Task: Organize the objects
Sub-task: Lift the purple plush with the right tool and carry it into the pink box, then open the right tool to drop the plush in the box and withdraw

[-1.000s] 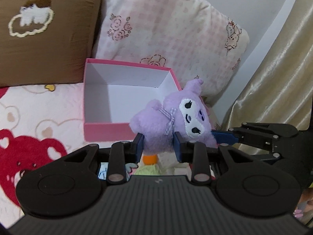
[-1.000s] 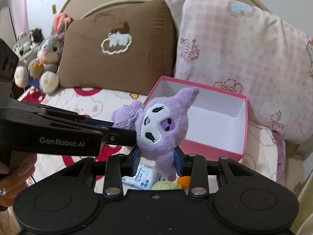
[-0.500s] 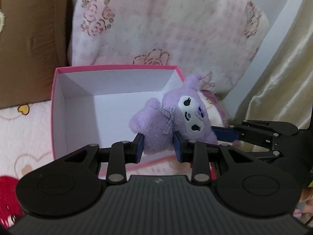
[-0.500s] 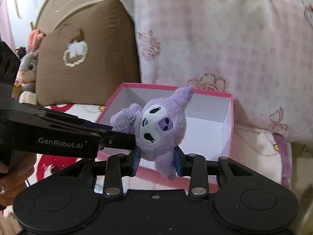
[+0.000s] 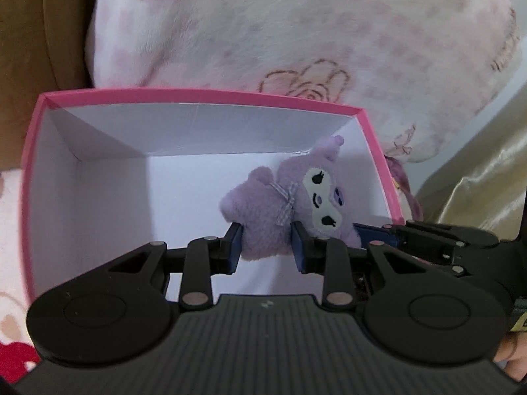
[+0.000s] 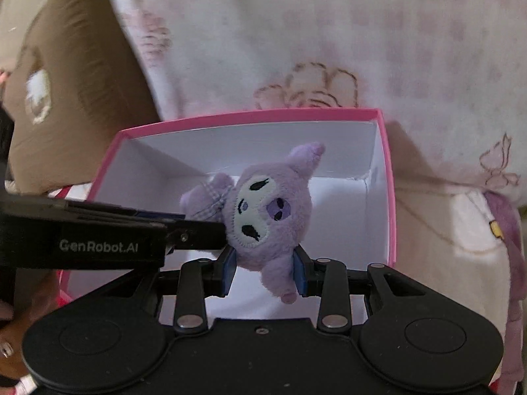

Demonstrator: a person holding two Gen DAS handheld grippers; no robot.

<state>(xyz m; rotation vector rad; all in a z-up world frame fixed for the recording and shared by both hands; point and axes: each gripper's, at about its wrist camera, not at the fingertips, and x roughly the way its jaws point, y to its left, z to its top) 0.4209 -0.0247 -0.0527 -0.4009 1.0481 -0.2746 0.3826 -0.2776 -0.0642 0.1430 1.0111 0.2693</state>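
We are gripping the purple plush toy [image 5: 273, 217] with both grippers: our left gripper [image 5: 267, 247] is squeezing its body, our right gripper [image 6: 265, 266] its head. We are holding it inside the pink box [image 5: 197, 93], toward 3 o'clock.

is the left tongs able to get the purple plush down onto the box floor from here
Probably yes. The left tongs and right tongs both grip the purple plush over the open pink box, whose white floor shows bare beneath; nothing visible blocks the drop.
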